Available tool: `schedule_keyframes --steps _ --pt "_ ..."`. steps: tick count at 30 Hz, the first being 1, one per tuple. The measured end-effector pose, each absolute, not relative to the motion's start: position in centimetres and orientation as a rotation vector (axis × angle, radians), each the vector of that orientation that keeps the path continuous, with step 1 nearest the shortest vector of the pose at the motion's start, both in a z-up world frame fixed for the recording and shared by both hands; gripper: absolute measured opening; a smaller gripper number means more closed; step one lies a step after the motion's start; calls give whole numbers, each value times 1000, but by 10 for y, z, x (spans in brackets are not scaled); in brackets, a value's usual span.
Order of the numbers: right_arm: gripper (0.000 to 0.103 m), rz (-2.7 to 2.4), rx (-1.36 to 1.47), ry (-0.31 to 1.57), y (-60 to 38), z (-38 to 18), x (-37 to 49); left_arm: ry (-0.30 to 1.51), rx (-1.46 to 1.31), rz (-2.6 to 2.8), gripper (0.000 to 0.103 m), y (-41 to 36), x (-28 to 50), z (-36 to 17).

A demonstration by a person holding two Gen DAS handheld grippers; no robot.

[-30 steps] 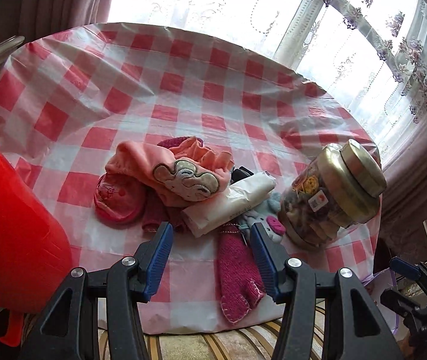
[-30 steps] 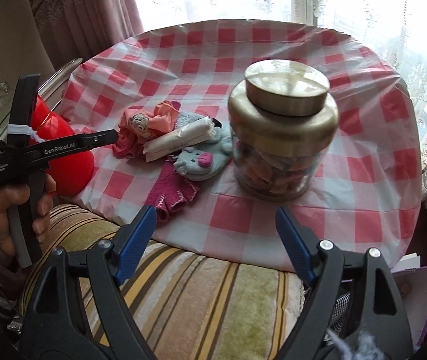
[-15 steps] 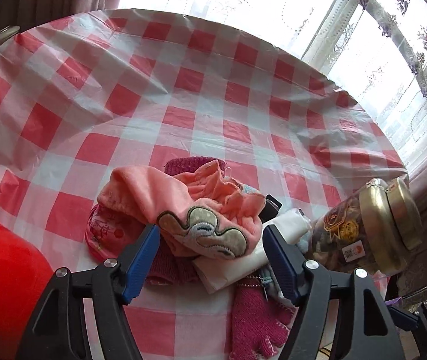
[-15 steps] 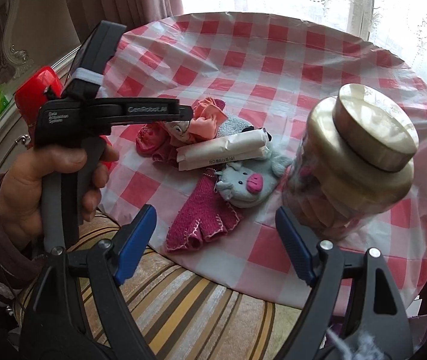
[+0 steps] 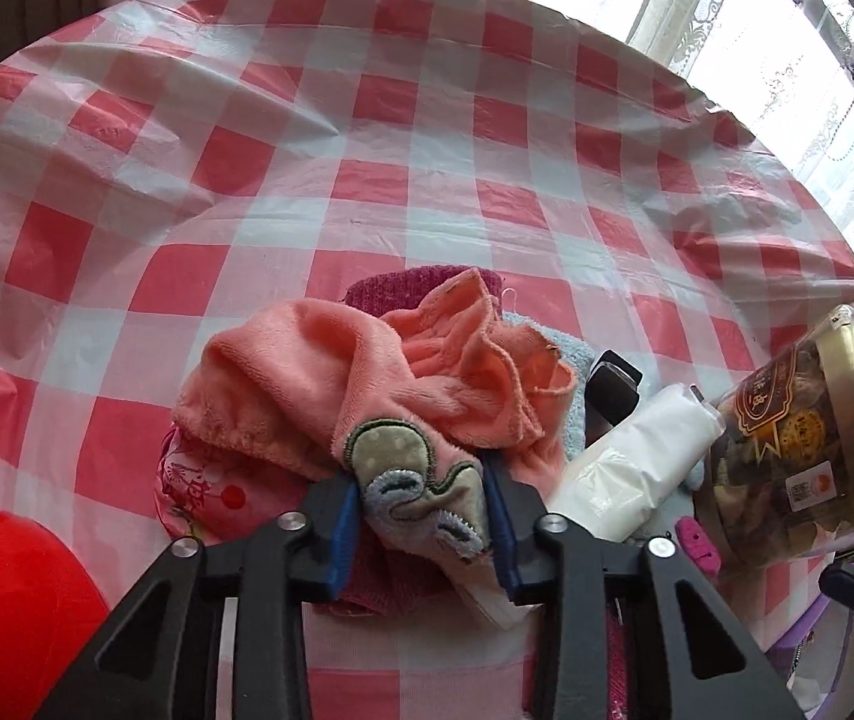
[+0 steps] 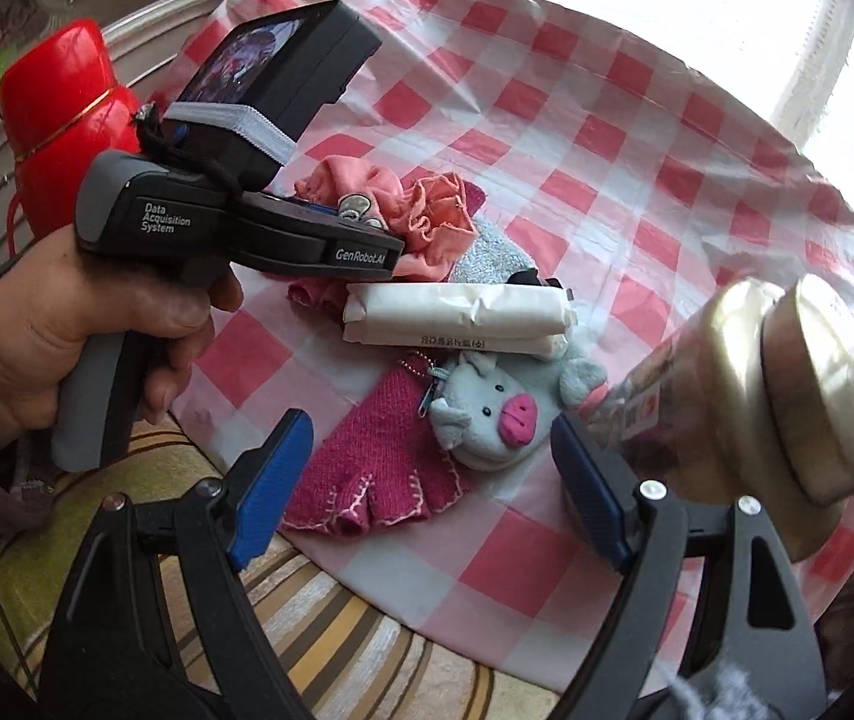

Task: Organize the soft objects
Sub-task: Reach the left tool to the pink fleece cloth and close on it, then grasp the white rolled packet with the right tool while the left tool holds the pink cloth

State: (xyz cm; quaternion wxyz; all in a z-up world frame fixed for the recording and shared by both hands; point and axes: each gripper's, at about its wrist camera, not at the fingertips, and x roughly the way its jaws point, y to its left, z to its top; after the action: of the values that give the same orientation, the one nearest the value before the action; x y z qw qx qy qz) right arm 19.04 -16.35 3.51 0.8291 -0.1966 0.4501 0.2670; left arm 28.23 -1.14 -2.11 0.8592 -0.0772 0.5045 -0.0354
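A pile of soft things lies at the near edge of the checked table (image 5: 427, 120). My left gripper (image 5: 421, 504) is shut on the appliqué end of a pink fleece sock (image 5: 367, 378), which shows in the right wrist view (image 6: 427, 210) too. Under it lie a magenta knit glove (image 6: 379, 468), a grey plush pig (image 6: 487, 414), a white wrapped pack (image 6: 457, 312), a blue-grey sock (image 6: 487, 252) and a pink printed cloth (image 5: 205, 480). My right gripper (image 6: 427, 456) is open and empty, hovering over the glove and the pig.
A glass jar with a gold lid (image 6: 757, 396) stands right of the pile, close to my right finger. A red flask (image 6: 61, 120) stands at the left. A small black object (image 5: 610, 390) lies behind the white pack. A striped cushion (image 6: 337, 630) lies below the table edge.
My left gripper moved forward into the pile and closed on the pink sock's appliqué end. My right gripper moved in closer over the glove and pig, staying open.
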Motion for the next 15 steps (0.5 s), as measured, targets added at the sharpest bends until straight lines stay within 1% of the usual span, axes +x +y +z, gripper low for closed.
schedule_keyframes --steps 4,8,11,15 --pt "84 613 -583 973 -149 36 204 1041 -174 -86 19 -5 279 -20" --pt "84 595 -667 989 -142 34 228 981 -191 -87 14 1 272 -7" --pt "84 597 -588 1028 -139 32 247 925 -203 -91 13 4 266 8" --pt "84 544 -388 1127 -138 21 263 868 -226 -88 12 12 259 21"
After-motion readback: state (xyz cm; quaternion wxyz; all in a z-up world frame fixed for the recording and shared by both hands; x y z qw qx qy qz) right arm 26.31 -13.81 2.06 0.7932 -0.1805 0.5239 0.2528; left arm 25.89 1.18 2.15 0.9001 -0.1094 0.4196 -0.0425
